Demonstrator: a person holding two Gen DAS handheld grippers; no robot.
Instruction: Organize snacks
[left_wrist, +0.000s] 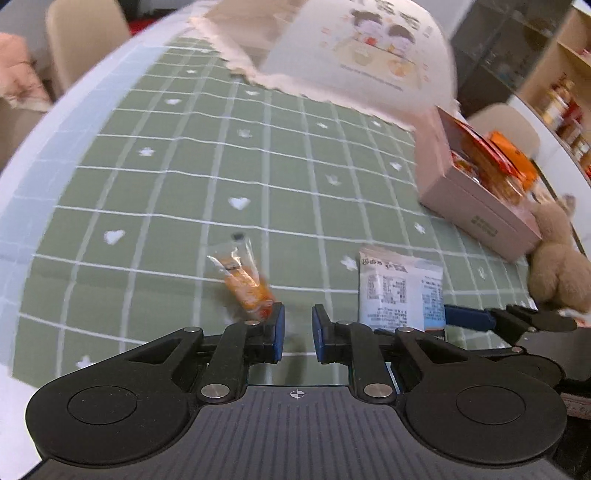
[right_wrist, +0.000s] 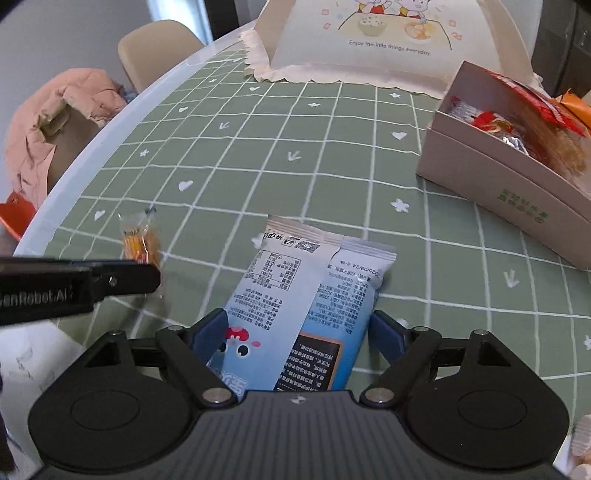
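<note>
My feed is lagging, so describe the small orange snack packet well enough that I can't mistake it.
Start from the pink open box of snacks at the right of the green checked tablecloth, then cross left past the blue-and-white packet. The small orange snack packet lies near the table's left edge. It alone is narrow and clear-wrapped with an orange filling.

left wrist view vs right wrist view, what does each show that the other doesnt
Only the left wrist view shows a brown plush toy beside the pink box and wooden shelves with jars behind.

Only the right wrist view shows the blue snack packet lying between the open jaws of the right hand-held gripper, and a pink bundle past the table edge.

Both show the green grid tablecloth, the small orange snack, the blue snack packet, the pink box of snacks, and the cartoon-printed white bag.
</note>
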